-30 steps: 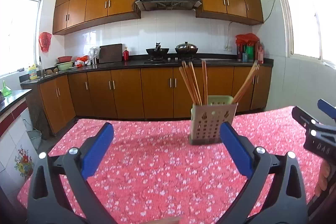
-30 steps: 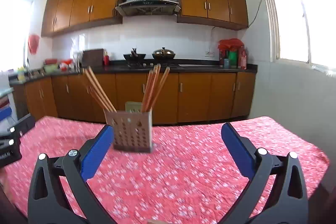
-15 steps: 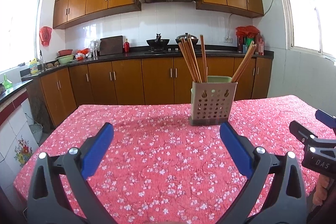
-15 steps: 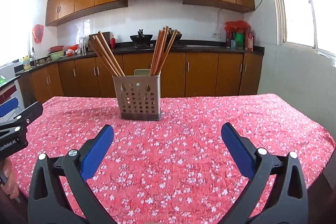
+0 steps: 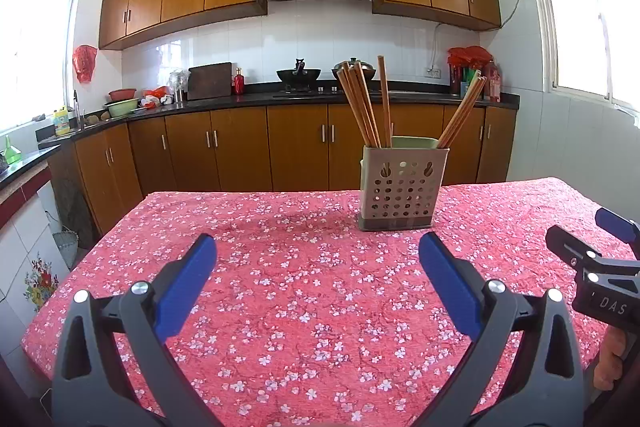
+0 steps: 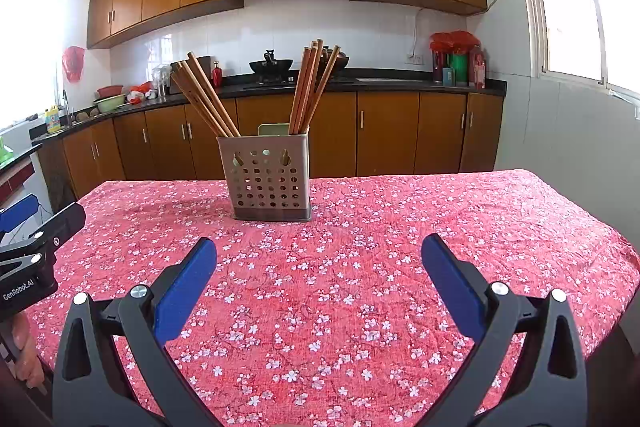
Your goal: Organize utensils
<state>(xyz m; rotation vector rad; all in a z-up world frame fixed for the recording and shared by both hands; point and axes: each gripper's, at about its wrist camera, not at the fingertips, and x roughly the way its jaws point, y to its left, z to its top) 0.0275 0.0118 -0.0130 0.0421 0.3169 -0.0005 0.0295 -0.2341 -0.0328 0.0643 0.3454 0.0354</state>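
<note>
A beige perforated utensil holder point(image 5: 402, 189) point(image 6: 270, 178) stands upright on the red floral tablecloth point(image 5: 304, 267) point(image 6: 360, 247), toward its far side. Several wooden chopsticks point(image 5: 362, 107) point(image 6: 208, 99) lean in it in two bunches, one left and one right point(image 5: 460, 115) point(image 6: 312, 87). My left gripper point(image 5: 318, 259) hovers open over the cloth, well short of the holder, nothing between its blue pads. My right gripper point(image 6: 319, 259) is open too, equally short of the holder and empty. Each gripper shows at the edge of the other's view point(image 5: 592, 267) point(image 6: 36, 247).
The table point(image 6: 540, 211) ends at the near edge and at both sides. Beyond it run brown kitchen cabinets point(image 5: 240, 155) and a dark counter point(image 5: 260, 97) with a wok point(image 5: 299, 75), bowls and bottles. A window point(image 6: 588, 7) is on the right wall.
Both views have tilted and risen, so more of the tabletop shows and the holder sits farther up the cloth. Both grippers stay open and empty throughout.
</note>
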